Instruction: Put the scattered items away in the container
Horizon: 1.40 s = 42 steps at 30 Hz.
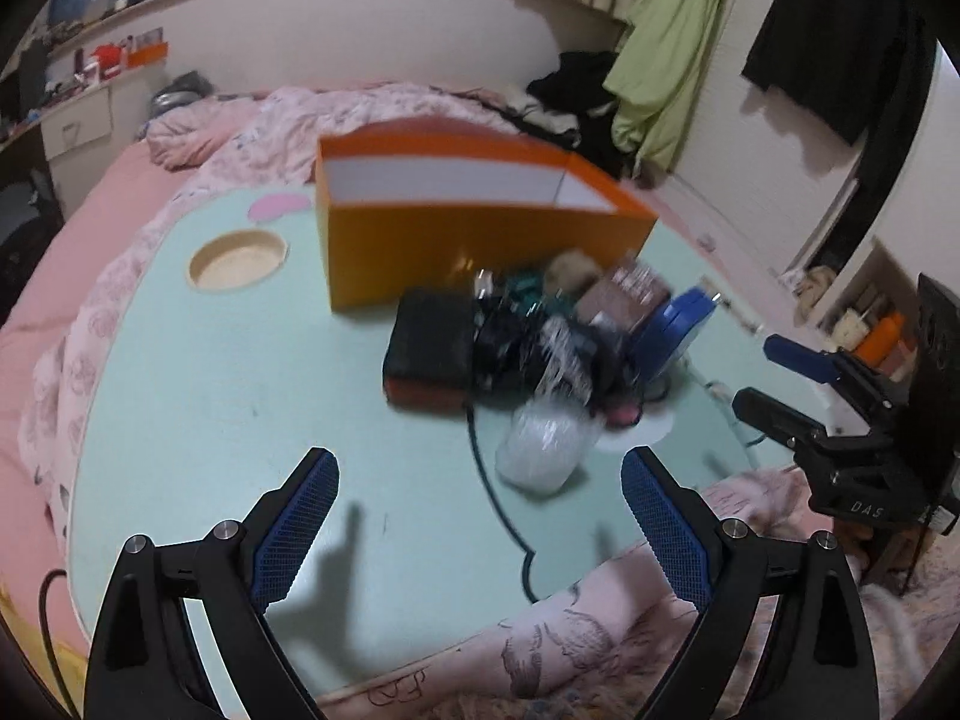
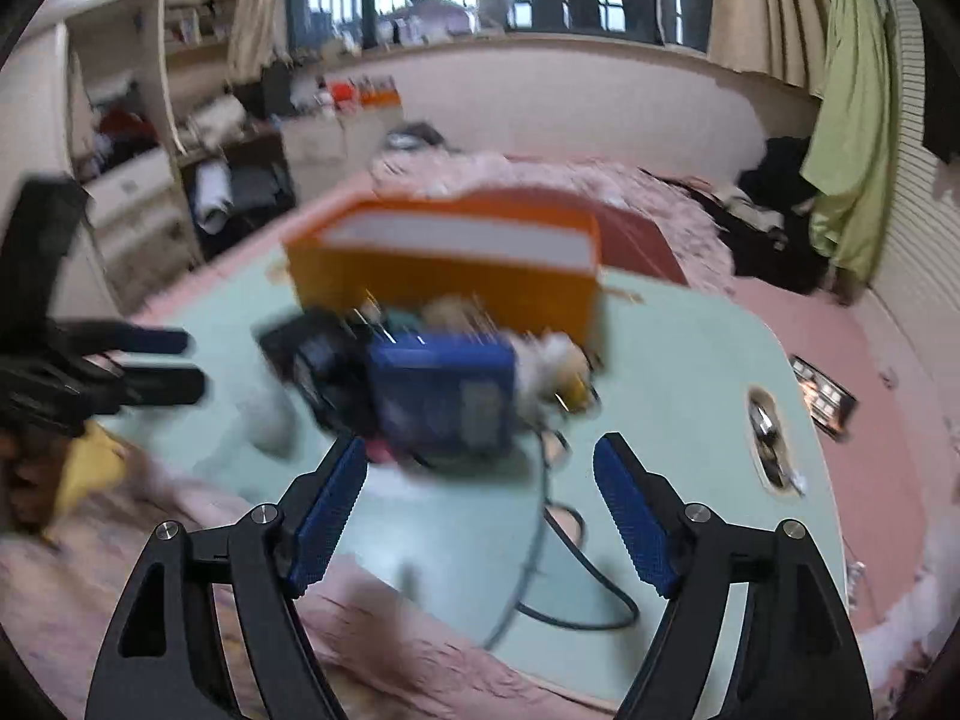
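An orange box (image 1: 474,222) with a white inside stands open on a mint green bed table (image 1: 228,396); it also shows in the right wrist view (image 2: 456,258). In front of it lies a pile: a black case (image 1: 429,351), a blue case (image 1: 675,324), a clear plastic bag (image 1: 543,444), a brown packet (image 1: 624,294) and black cables. The blue case (image 2: 444,396) is nearest in the right wrist view. My left gripper (image 1: 480,480) is open and empty, short of the pile. My right gripper (image 2: 480,474) is open and empty, just short of the blue case; it also shows in the left wrist view (image 1: 762,378).
The table has a round cup recess (image 1: 237,258) at its far left and a slot (image 2: 768,438) at its right. A black cable (image 1: 498,516) trails to the near edge. Pink bedding (image 1: 360,114) surrounds the table. Clothes (image 1: 660,60) hang at the right.
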Each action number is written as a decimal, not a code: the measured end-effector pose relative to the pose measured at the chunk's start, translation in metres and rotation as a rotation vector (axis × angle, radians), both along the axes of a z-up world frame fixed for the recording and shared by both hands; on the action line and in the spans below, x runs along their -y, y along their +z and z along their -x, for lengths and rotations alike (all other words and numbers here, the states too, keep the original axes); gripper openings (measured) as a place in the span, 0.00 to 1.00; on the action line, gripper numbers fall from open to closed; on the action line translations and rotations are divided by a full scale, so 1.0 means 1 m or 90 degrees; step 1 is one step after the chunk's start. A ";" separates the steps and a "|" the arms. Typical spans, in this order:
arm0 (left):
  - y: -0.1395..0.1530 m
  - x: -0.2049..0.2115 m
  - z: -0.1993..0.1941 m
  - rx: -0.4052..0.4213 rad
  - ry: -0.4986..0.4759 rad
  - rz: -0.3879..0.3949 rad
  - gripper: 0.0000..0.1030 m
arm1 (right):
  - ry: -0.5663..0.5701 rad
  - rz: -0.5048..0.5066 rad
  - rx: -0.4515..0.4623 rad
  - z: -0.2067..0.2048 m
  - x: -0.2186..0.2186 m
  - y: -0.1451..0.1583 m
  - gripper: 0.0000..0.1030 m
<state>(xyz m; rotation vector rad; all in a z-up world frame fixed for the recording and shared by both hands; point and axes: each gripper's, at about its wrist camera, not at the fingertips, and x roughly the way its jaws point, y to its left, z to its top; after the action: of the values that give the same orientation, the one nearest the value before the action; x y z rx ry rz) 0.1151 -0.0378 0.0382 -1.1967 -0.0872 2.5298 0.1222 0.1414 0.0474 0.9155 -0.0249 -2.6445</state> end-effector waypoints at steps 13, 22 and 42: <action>-0.024 -0.022 0.005 -0.025 0.023 0.124 1.00 | -0.037 0.002 0.057 0.019 0.010 -0.040 1.00; -0.023 -0.017 0.000 -0.046 0.023 0.115 1.00 | -0.043 0.005 0.049 0.018 0.013 -0.038 1.00; -0.022 -0.019 -0.001 -0.068 0.029 0.113 1.00 | -0.064 0.079 0.014 0.051 0.033 -0.002 0.79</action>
<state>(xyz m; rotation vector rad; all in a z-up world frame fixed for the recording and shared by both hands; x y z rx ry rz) 0.1160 -0.0188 0.0162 -1.1313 0.1411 2.6831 0.0709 0.1089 0.0451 0.9235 -0.2429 -2.6893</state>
